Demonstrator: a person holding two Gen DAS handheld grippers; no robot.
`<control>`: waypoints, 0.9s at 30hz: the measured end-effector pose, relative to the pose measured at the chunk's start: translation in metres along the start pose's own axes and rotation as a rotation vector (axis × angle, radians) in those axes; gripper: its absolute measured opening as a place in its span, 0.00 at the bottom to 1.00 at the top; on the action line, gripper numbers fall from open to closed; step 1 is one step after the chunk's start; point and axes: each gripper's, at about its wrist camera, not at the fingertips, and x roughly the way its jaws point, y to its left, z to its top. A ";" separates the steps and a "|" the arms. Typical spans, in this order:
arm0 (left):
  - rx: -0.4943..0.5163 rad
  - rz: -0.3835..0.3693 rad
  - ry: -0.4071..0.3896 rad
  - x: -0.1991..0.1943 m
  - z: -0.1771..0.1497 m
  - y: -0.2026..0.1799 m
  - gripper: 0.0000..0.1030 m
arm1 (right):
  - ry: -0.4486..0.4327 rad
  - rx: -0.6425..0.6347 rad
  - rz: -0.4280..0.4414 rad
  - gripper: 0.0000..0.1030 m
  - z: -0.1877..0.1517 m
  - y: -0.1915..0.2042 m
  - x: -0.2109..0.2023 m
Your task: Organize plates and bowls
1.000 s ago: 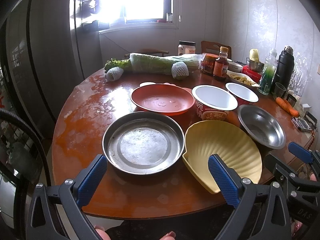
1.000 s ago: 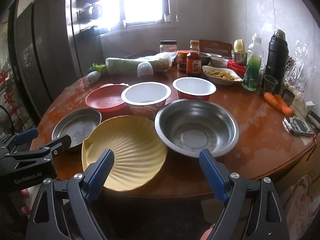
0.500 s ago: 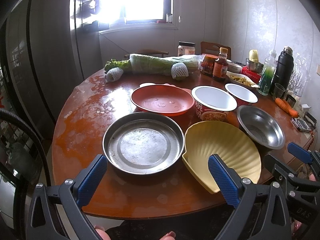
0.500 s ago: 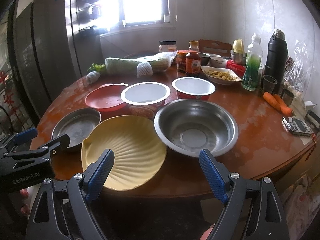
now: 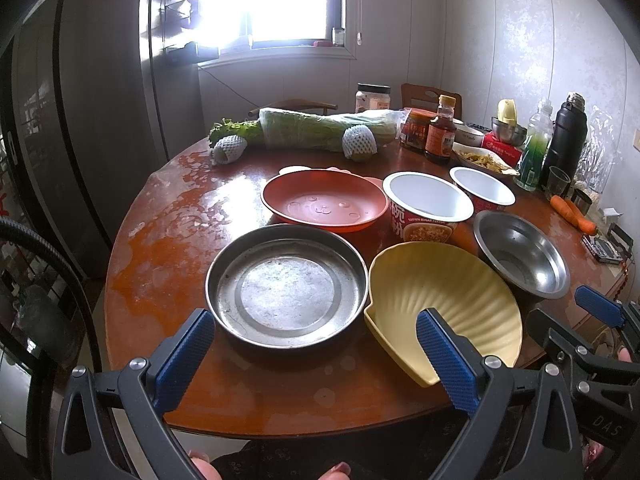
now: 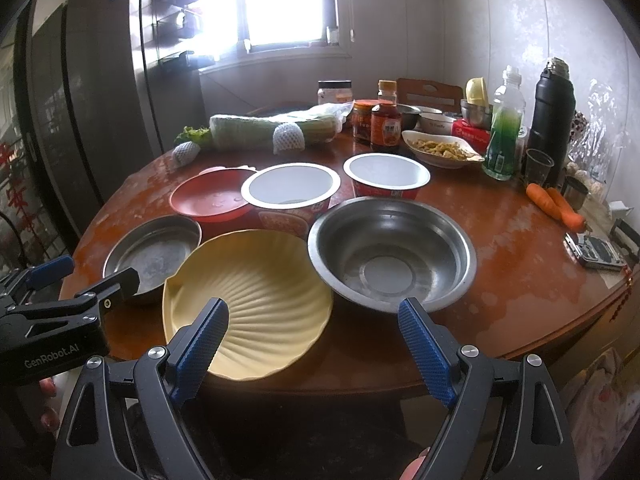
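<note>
Ribbed yellow plate [image 6: 256,280], orange-red plate [image 5: 320,202].

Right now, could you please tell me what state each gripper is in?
Left gripper: open, holding nothing.
Right gripper: open, holding nothing.

Bright window [image 5: 276,0] backlights pale panelled walls [image 5: 520,40], round wooden table [image 5: 168,240].

Metal pan [image 5: 286,288] left of shell plate [image 5: 448,300], 2 cups [image 5: 428,208] behind, on table [image 5: 168,240]
</note>
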 end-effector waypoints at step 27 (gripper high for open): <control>-0.087 0.004 -0.037 -0.009 0.006 0.039 0.99 | -0.001 -0.025 0.044 0.85 0.016 0.023 -0.003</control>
